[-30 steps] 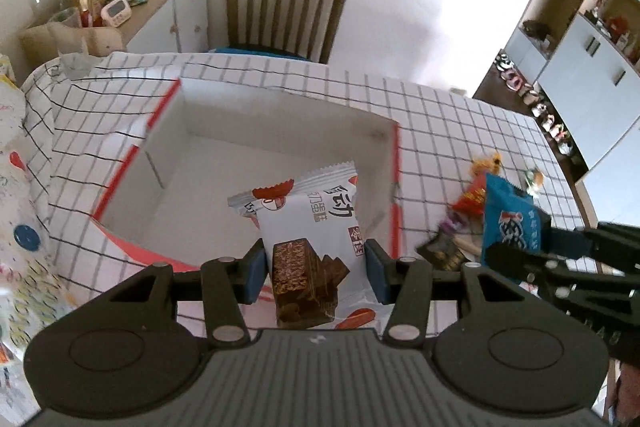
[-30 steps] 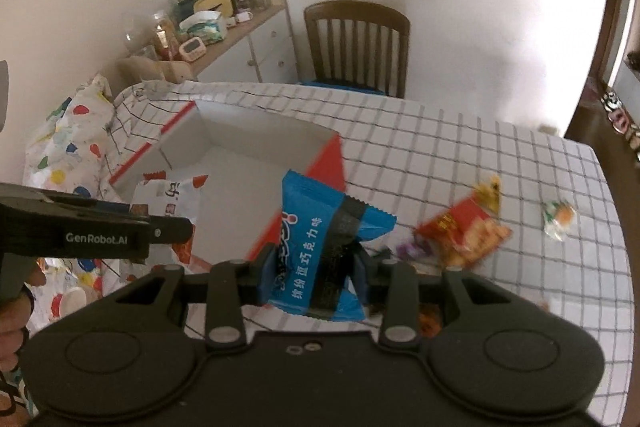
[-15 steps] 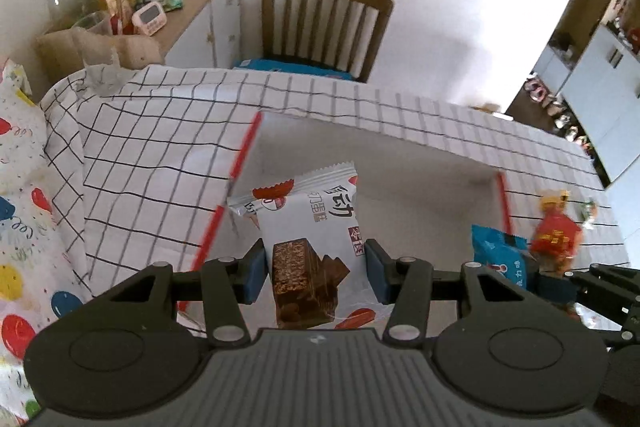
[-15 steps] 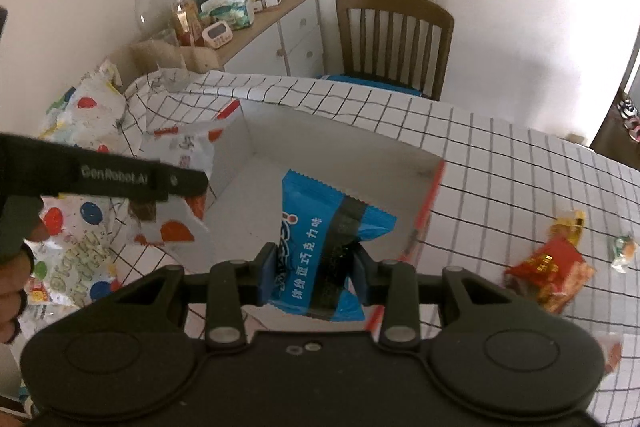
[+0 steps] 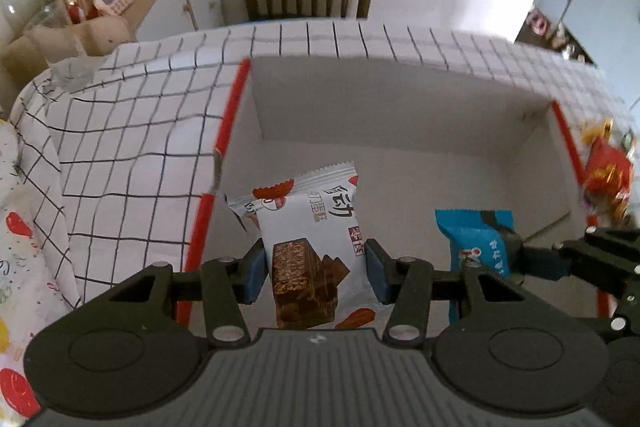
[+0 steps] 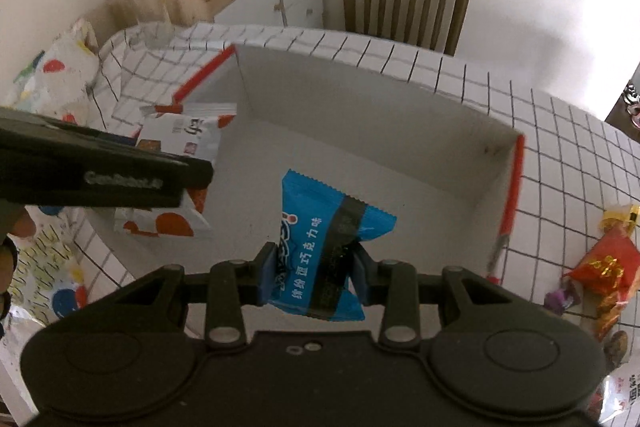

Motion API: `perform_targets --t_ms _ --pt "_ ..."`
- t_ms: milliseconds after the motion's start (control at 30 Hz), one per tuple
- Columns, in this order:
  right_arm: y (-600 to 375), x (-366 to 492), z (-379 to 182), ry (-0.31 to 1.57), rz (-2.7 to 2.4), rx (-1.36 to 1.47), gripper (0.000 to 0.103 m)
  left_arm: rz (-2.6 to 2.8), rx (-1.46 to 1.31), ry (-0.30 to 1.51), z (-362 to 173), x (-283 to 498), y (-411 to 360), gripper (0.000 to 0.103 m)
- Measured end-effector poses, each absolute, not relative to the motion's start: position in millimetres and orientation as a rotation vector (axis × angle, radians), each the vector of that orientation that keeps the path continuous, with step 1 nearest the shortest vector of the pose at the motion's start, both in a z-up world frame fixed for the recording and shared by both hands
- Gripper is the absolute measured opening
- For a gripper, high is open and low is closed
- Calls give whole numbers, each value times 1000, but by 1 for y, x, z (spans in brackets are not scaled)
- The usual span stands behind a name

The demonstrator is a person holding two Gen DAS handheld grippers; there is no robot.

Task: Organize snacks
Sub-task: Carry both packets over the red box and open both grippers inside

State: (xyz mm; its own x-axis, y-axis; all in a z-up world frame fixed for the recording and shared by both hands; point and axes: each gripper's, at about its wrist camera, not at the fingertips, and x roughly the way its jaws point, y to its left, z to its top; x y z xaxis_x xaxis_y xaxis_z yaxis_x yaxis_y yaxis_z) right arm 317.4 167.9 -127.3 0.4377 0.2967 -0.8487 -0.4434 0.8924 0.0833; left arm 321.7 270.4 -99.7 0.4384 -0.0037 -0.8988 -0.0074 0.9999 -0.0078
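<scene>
I've got the left gripper (image 5: 314, 269) clamped on the white chocolate-wafer packet (image 5: 310, 227) and the right gripper (image 6: 314, 273) pinching the blue snack packet (image 6: 324, 247), both hanging over the open white box (image 5: 400, 115) with the red rim on the checked tablecloth (image 5: 132, 131). To do this cleanly I want each packet well inside the walls, low near the floor, white to the left side and blue to the right, so they land flat and apart. More loose snacks, like the red wrapper (image 6: 608, 263), wait on the cloth to the box's right.
</scene>
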Motion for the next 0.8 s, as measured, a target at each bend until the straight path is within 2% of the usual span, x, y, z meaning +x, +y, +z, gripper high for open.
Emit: perform_targets --t_ms 267,633,767,800 --pt "171 321 -142 1077 455 -155 37 -17 23 1200 -123 326 265 50" --pt "171 323 -150 1115 446 -149 41 -15 -7 1213 -121 322 272 52" --pt "169 319 -149 1112 448 -140 50 -13 -19 1193 -114 316 272 64" --pt "168 318 -147 1109 449 -137 52 -16 -19 1186 -112 315 271 64"
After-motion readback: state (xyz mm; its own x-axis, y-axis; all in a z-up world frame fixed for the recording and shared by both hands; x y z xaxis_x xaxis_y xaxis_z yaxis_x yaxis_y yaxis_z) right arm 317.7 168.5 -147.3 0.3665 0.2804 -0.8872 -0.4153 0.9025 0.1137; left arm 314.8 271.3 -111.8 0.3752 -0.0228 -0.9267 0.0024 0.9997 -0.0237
